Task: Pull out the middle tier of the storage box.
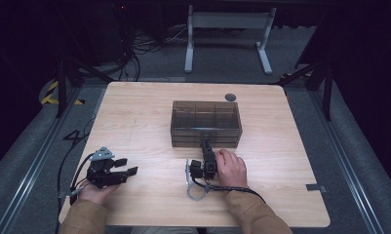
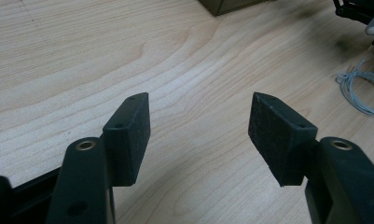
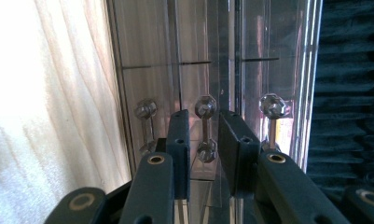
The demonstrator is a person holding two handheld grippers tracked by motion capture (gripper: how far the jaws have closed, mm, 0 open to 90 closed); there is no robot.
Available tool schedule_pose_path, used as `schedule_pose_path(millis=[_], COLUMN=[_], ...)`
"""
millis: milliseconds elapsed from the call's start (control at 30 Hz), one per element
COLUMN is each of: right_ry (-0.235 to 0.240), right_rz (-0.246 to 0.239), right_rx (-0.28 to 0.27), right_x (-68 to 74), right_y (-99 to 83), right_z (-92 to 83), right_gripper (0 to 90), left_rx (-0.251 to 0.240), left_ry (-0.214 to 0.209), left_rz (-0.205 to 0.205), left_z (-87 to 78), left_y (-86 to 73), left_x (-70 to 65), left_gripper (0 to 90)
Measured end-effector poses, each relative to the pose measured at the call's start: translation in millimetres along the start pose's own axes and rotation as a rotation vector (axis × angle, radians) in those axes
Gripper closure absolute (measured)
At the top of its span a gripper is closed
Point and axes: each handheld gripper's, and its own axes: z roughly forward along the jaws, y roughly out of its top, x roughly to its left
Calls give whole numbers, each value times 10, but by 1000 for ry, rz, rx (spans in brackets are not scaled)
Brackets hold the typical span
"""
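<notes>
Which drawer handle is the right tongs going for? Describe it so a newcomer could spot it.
On the wooden table stands a smoky clear drawer box; its front, facing the person, carries three clear bar handles with faceted knob ends. The target is the middle handle, lying between the right tongs, whose jaws sit narrowly apart around it, while its two neighbours stand outside the jaws.

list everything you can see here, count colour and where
drawer box: one, clear smoky brown, middle of the table toward the far side
drawer handles: three, clear faceted, on the box front; the middle one sits between the right gripper's jaws
wire coil: one, grey, on the table near the right hand
table: one, light wood
white table frame: one, on the floor beyond the table
right gripper: one, black, at the box front, jaws narrowed around the middle handle
left gripper: one, black, jaws open over bare table at the near left
hands: two, one holding each gripper
</notes>
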Motion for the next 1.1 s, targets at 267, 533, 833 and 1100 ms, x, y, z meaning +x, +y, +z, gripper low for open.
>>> schedule_pose_path(millis=[267,533,833,1100], right_ry=[-10,-23,-40,-39], right_rz=[-9,-21,-34,-38], right_rx=[-4,-6,-2,-2], right_x=[24,40,41,37], right_y=[12,35,53,54], right_z=[28,45,65,64], right_gripper=[752,765,793,802], left_rx=[-4,-4,0,-4], left_ry=[2,2,-1,0], left_rz=[-2,-2,0,-2], left_z=[-2,-3,-4,1], left_y=[0,-1,0,-2], left_x=[1,3,4,3], left_gripper=[397,397,397,397])
